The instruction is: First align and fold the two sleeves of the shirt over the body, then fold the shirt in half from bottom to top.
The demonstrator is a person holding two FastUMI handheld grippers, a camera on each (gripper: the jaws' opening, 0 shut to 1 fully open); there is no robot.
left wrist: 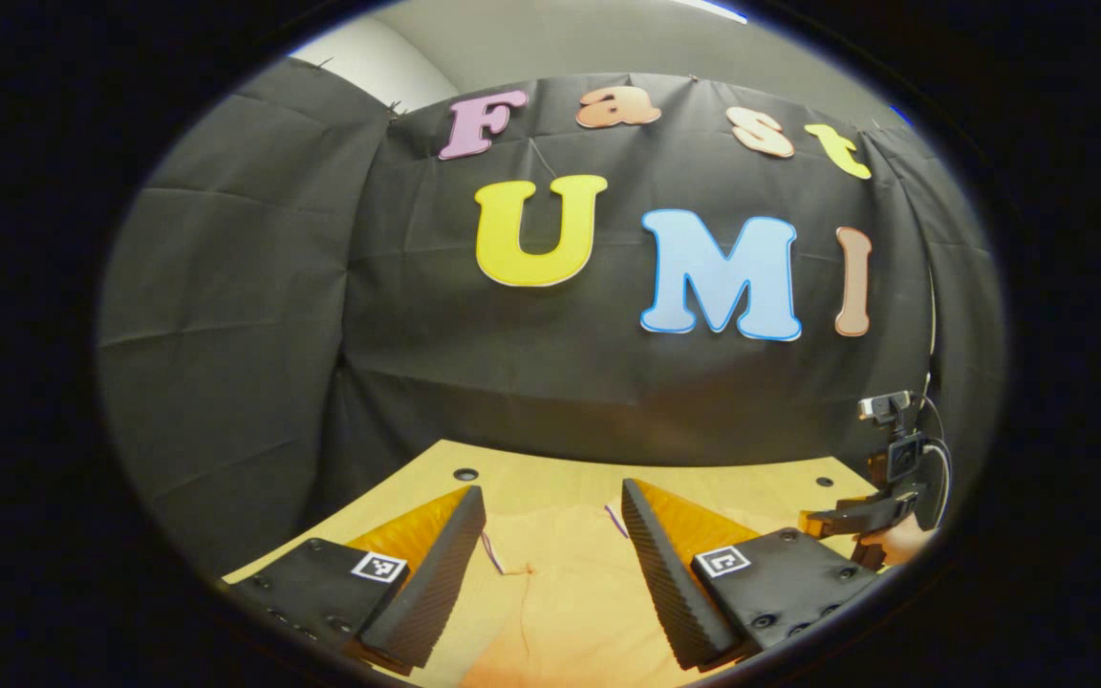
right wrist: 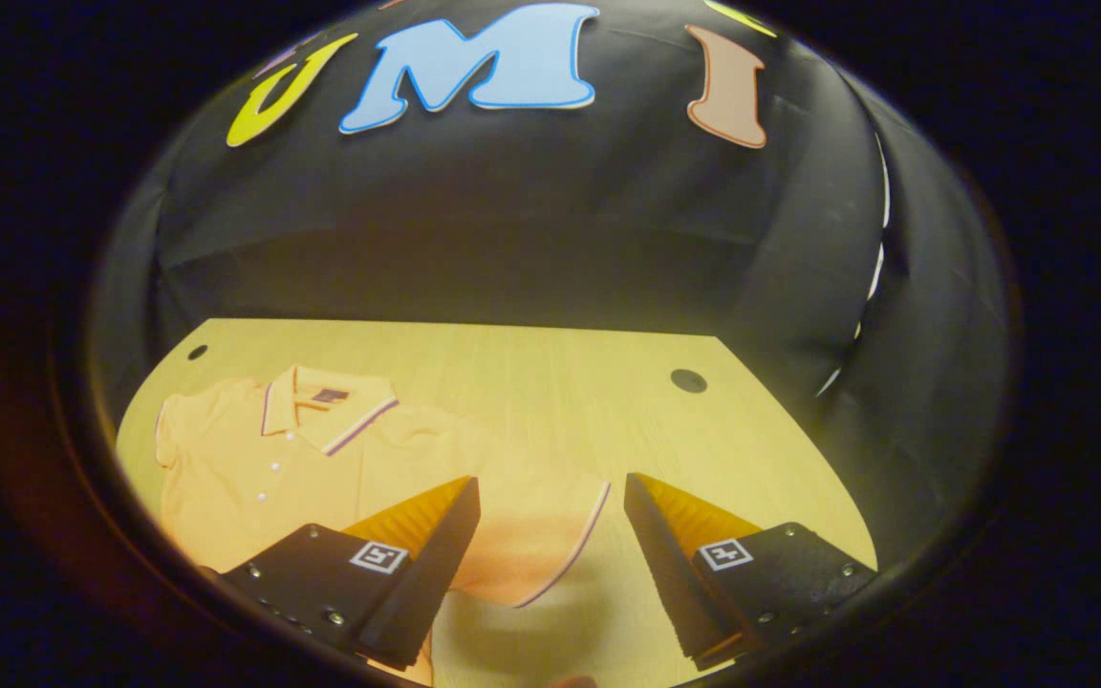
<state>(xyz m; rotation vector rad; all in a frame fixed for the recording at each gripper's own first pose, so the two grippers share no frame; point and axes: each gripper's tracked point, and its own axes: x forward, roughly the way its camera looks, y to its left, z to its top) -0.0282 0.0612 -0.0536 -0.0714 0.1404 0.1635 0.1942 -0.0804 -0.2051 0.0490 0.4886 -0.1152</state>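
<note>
An orange polo shirt (right wrist: pixel 254 459) lies flat on the light wooden table (right wrist: pixel 531 382), collar (right wrist: pixel 326 406) toward the back wall and buttons showing. One short sleeve (right wrist: pixel 536 535) with a striped cuff spreads out to the side. My right gripper (right wrist: pixel 550 483) hovers open just above that sleeve, the cuff lying between its fingers. In the left gripper view, orange shirt fabric (left wrist: pixel 550 592) lies under my left gripper (left wrist: pixel 551 487), which is open and holds nothing. The right gripper (left wrist: pixel 856 521) and the hand holding it appear at that view's far right.
The black cloth wall closes the table's back and sides. Round holes sit in the tabletop (right wrist: pixel 688 380) (right wrist: pixel 197 352) (left wrist: pixel 465 474). Bare wood stretches behind and to the right of the shirt (right wrist: pixel 703 449).
</note>
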